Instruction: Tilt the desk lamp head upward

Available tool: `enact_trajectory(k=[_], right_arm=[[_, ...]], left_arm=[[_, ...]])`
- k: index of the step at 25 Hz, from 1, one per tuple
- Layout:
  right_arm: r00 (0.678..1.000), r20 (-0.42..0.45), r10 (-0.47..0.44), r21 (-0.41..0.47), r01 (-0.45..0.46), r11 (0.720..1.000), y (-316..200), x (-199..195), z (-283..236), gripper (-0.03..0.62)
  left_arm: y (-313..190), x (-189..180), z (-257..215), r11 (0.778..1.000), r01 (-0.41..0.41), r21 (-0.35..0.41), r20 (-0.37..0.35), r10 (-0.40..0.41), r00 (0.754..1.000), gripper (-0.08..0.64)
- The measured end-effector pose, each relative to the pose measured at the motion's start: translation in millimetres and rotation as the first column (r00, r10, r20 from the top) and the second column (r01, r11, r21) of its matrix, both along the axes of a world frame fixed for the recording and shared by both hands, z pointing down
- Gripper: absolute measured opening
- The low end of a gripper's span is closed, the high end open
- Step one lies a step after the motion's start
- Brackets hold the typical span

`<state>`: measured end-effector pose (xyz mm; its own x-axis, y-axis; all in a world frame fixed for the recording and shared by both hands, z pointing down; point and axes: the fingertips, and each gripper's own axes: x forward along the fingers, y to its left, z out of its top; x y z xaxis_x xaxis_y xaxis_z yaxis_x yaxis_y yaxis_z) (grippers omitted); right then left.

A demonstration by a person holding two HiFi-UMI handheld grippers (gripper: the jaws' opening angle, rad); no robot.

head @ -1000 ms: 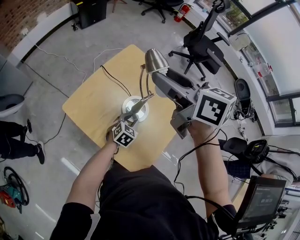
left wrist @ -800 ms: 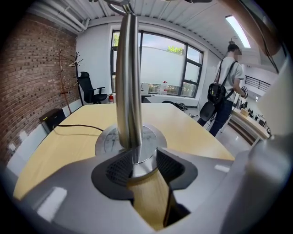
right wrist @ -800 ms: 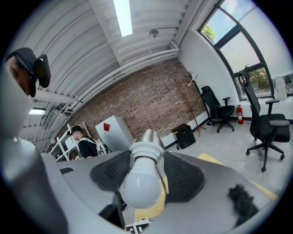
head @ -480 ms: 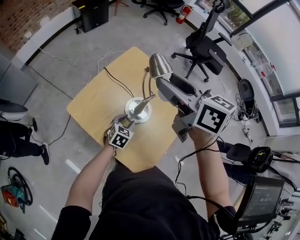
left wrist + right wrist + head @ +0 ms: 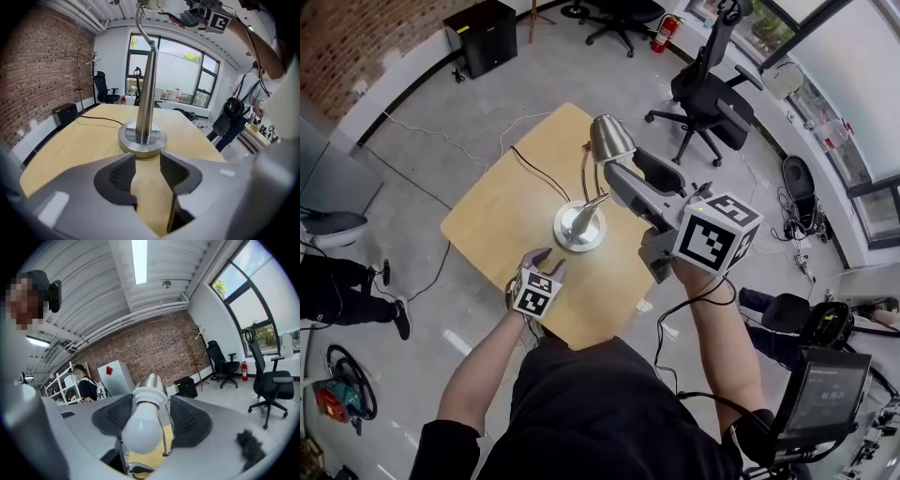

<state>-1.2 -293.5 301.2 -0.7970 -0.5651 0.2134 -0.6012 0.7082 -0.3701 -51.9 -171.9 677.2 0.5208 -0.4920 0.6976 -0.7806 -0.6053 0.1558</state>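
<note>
Jaws of right gripper (image 5: 630, 172) apparently on lamp head (image 5: 609, 139)

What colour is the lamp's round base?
Brushed silver metal; the lamp base shows best in the left gripper view, on the light wooden table.

The person wears a black short-sleeved shirt (image 5: 581, 412). The left gripper (image 5: 548, 262) and right gripper (image 5: 623, 167) are grey with black ribbed pads (image 5: 117, 176), each bearing a white cube (image 5: 712, 239) with black square markers. A black cable (image 5: 659, 337) hangs down to the shirt.
</note>
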Motion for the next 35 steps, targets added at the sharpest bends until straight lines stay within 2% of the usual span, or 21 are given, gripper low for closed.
enact_trajectory(k=[6,11,21,25,29,33,35], right_arm=[[0.999,-0.035,0.03,0.024,-0.03,0.999,-3,5,2,0.278],[1.0,0.019,0.011,0.02,-0.011,1.0,-1,5,-8,0.292],[0.996,0.071,0.053,0.02,-0.055,0.998,9,27,-15,0.291],[0.987,0.129,0.093,0.021,-0.096,0.995,24,52,-17,0.291],[0.984,0.161,0.08,0.019,-0.084,0.996,51,64,-10,0.29],[0.975,0.209,0.08,0.011,-0.084,0.996,78,68,-2,0.273],[0.969,0.233,0.081,-0.002,-0.083,0.997,87,71,4,0.254]], left_arm=[[1,9,-5,0.999,-0.021,0.024,0.0,0.021,1.0,0.169],[1,9,-6,0.999,-0.023,0.023,0.0,0.023,1.0,0.169],[-2,3,-15,0.999,-0.007,0.036,-0.02,0.007,1.0,0.169],[-8,0,-53,0.995,0.065,0.079,-0.114,-0.056,0.992,0.166],[-15,-7,-120,0.975,0.177,0.138,-0.263,-0.136,0.955,0.139],[-9,-8,-183,0.958,0.222,0.181,-0.391,-0.137,0.91,0.073],[-4,-4,-206,0.952,0.22,0.211,-0.422,-0.114,0.899,0.043]])
